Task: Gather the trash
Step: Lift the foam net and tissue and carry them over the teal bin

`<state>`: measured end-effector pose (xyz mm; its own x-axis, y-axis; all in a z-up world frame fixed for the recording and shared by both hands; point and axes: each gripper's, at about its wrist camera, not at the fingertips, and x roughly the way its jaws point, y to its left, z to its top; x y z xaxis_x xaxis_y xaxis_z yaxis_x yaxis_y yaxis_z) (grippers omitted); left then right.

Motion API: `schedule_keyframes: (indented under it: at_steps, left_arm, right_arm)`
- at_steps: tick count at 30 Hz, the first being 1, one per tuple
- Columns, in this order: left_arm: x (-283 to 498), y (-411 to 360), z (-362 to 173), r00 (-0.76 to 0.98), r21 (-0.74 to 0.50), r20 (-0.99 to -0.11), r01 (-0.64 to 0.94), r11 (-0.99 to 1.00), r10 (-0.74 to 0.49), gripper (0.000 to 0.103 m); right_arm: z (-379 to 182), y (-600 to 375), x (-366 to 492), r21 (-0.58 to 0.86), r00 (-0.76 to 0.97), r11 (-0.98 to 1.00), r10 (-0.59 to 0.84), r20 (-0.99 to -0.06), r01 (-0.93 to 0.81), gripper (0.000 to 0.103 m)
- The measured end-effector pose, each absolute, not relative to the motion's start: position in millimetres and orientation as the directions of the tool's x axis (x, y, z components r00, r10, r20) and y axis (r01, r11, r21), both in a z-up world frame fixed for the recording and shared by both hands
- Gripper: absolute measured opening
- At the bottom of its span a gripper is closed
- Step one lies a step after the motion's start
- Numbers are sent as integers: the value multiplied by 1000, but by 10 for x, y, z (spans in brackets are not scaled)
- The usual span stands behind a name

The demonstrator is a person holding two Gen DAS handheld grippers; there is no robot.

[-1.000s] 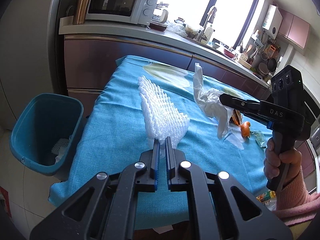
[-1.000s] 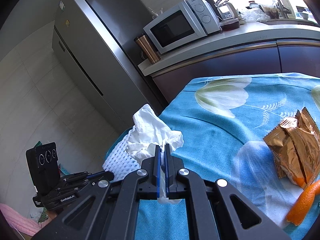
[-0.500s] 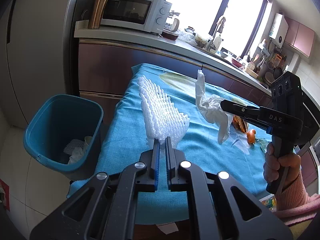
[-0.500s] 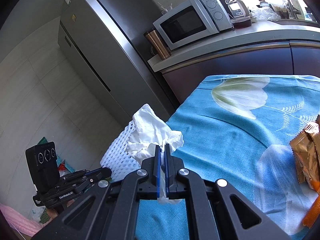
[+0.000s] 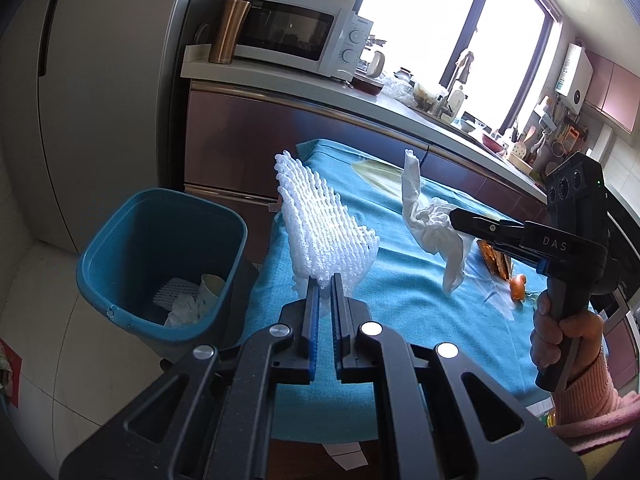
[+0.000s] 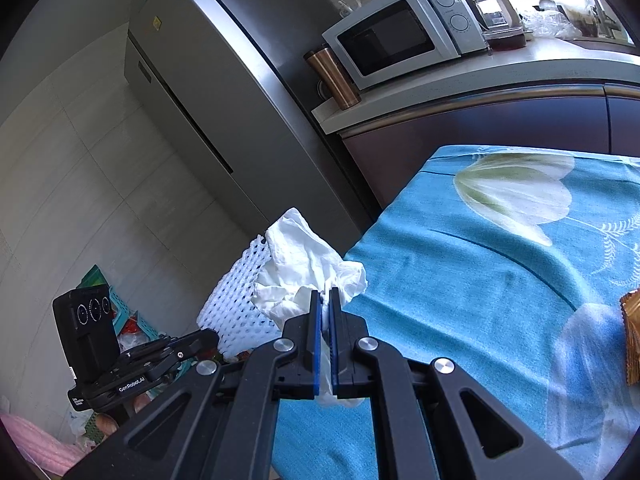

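Observation:
My left gripper [image 5: 325, 280] is shut on a white foam fruit net [image 5: 320, 228] and holds it up above the left edge of the blue-clothed table [image 5: 400, 304]. My right gripper [image 6: 329, 296] is shut on a crumpled white tissue [image 6: 308, 264] and holds it in the air over the table's left part; it also shows in the left wrist view [image 5: 456, 216] with the tissue [image 5: 432, 224]. A teal trash bin [image 5: 160, 264] stands on the floor left of the table, with paper trash inside.
A brown snack wrapper [image 5: 496, 260] and orange peel [image 5: 518, 286] lie on the table's right side; the wrapper also shows in the right wrist view [image 6: 632, 336]. A fridge [image 5: 100, 100], a counter with a microwave [image 5: 296, 36] and a copper tumbler [image 5: 230, 28] stand behind.
Both grippers have moved left with their loads, toward the table's left edge. The bin now shows more fully and nearer in the left wrist view.

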<state>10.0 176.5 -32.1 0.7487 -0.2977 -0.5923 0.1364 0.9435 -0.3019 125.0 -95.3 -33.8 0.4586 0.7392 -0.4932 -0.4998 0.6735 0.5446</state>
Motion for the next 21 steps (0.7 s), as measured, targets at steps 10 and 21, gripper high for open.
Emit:
schedule_keyframes:
  at_steps: [10,21]
  left_arm:
    - [105,2105,-326,772,-307,-593,44,951,-227,6]
    - [124,2480,-421,778,-305,-610,-52,951,-153,6]
  right_arm:
    - [-320,-640,1370,555,406,635,772,-490,-538,3]
    - [-275,-191,1449,571,331,585,806,-491,-576,3]
